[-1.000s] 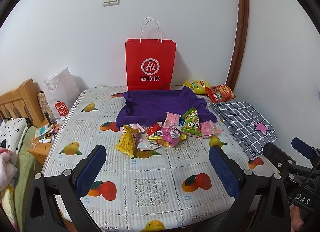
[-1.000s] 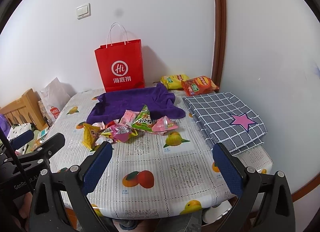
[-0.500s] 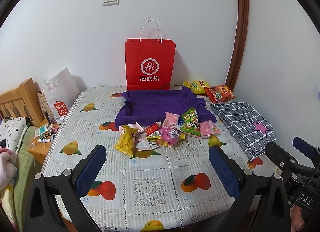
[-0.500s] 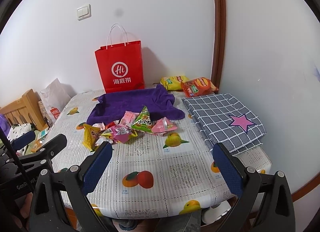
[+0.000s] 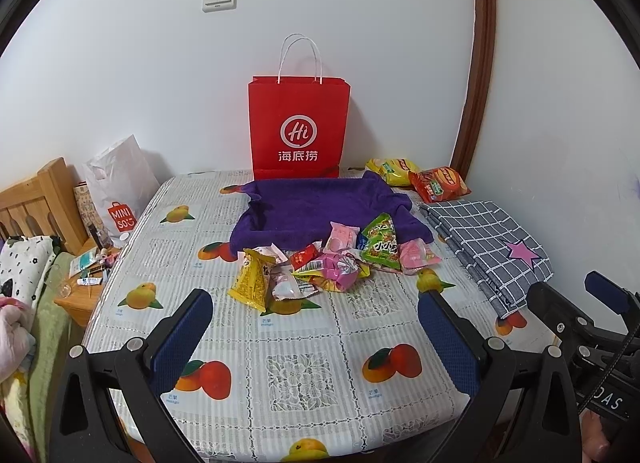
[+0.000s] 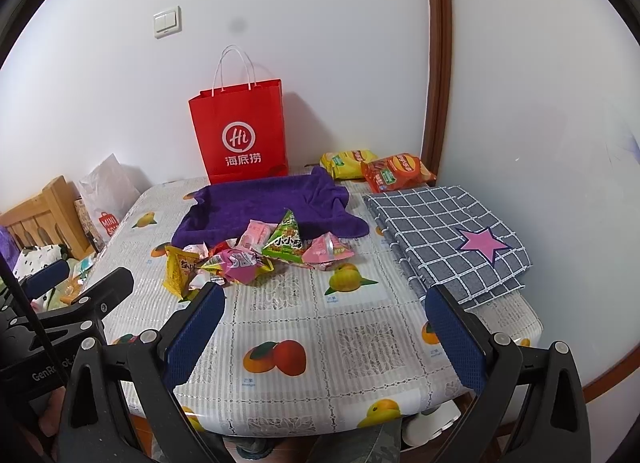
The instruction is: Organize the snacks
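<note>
A heap of small snack packets point(image 5: 332, 263) point(image 6: 256, 255) lies mid-table at the front edge of a purple towel point(image 5: 316, 207) point(image 6: 256, 203). It includes a yellow packet point(image 5: 253, 281), a green triangular one point(image 5: 380, 243) point(image 6: 286, 241) and pink ones. Two chip bags, yellow point(image 5: 390, 171) point(image 6: 346, 161) and red point(image 5: 438, 183) point(image 6: 394, 173), lie at the far right by the wall. My left gripper point(image 5: 316, 333) and right gripper point(image 6: 326, 333) hover open over the table's near edge, both with nothing between their fingers.
A red paper bag point(image 5: 298, 127) point(image 6: 240, 135) stands against the wall behind the towel. A folded grey checked cloth with a pink star point(image 5: 488, 239) point(image 6: 448, 239) lies on the right. Beyond the table's left edge are a white shopping bag point(image 5: 120, 191), a small cluttered stand point(image 5: 86, 287) and a wooden bed frame point(image 5: 36, 203).
Both views have shifted very slightly; the grippers stay open and nothing on the table has moved.
</note>
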Tool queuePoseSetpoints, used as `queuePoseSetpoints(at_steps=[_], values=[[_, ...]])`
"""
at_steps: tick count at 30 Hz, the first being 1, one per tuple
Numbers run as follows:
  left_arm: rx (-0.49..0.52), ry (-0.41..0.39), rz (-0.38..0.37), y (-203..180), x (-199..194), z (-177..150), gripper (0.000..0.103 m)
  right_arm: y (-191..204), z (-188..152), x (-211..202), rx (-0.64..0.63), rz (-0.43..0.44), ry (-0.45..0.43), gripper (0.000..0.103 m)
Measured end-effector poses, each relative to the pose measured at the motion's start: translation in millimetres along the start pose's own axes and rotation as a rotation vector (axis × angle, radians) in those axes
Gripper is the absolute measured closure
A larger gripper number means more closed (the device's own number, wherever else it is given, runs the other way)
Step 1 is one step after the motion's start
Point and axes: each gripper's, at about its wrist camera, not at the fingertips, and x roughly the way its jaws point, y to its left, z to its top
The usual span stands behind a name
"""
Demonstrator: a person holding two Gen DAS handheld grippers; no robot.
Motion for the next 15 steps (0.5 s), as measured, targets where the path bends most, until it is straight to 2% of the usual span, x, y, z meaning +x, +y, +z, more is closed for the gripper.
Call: queuePoseSetpoints(at_steps=[15], values=[[0.000, 0.001, 0.001, -1.1, 0.4, -0.2, 0.000, 2.2, -1.1, -0.2, -0.012, -0.002, -0.010, 0.003]])
